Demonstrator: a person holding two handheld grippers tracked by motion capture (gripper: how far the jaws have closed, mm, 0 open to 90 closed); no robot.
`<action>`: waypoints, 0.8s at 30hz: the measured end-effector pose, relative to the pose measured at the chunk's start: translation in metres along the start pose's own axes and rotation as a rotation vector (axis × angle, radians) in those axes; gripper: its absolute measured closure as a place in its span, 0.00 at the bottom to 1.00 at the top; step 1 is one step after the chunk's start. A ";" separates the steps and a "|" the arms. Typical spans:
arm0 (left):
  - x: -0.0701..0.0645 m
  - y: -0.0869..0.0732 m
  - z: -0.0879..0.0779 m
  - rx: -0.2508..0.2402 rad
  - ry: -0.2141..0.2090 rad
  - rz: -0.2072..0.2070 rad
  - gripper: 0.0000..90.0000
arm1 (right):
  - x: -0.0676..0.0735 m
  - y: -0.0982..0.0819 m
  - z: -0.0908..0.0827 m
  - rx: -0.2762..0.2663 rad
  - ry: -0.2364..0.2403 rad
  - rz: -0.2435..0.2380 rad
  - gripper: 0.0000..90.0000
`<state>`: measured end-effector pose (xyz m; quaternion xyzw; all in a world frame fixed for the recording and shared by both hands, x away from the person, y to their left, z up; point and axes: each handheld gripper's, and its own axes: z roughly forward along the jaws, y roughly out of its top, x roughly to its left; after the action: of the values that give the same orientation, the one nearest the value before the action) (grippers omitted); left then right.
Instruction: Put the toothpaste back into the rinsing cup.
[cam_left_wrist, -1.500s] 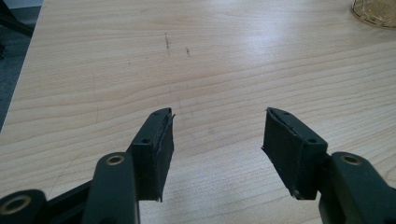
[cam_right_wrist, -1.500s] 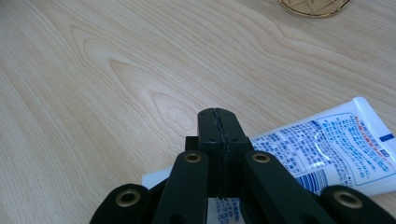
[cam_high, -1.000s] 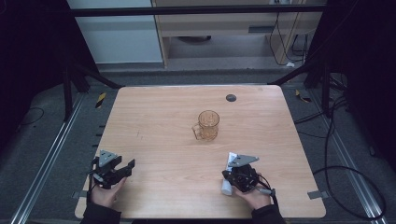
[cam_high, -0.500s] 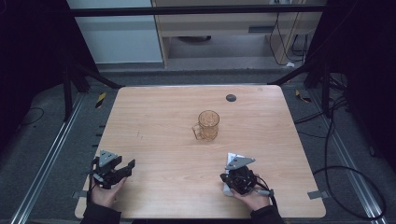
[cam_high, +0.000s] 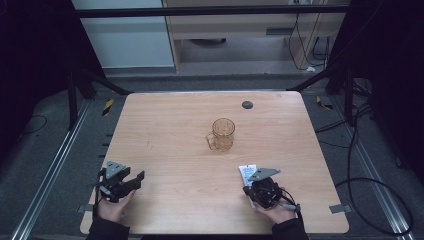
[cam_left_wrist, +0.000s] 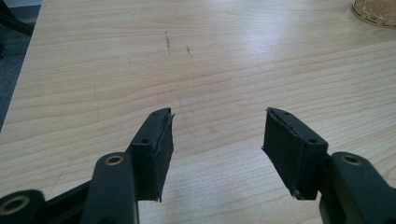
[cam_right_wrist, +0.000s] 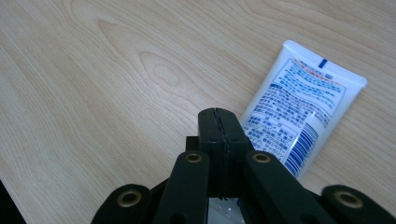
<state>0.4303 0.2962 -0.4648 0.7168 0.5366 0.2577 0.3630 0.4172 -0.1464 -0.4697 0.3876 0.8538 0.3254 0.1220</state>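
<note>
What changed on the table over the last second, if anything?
Nothing visibly changed. The right gripper stays shut beside the white tube, the left gripper stays open over bare table, and the amber mug stands where it was.

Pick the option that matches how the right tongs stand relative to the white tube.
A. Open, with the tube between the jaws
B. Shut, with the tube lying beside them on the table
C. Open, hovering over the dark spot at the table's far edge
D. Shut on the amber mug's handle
B: in the right gripper view the right tongs have their jaws pressed together, and the white tube lies flat on the table beside them.
</note>
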 end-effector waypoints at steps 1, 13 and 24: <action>0.000 0.000 0.000 0.000 0.000 0.000 0.46 | -0.001 -0.001 -0.001 0.001 0.003 -0.002 1.00; 0.000 0.000 0.001 0.000 -0.001 0.008 0.45 | -0.006 -0.004 -0.005 0.019 -0.013 0.022 1.00; -0.001 -0.001 0.005 -0.003 0.000 0.024 0.40 | -0.017 0.004 -0.021 -0.056 -0.081 0.069 0.72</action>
<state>0.4328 0.2943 -0.4684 0.7227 0.5278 0.2627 0.3609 0.4210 -0.1670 -0.4521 0.4260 0.8250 0.3371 0.1560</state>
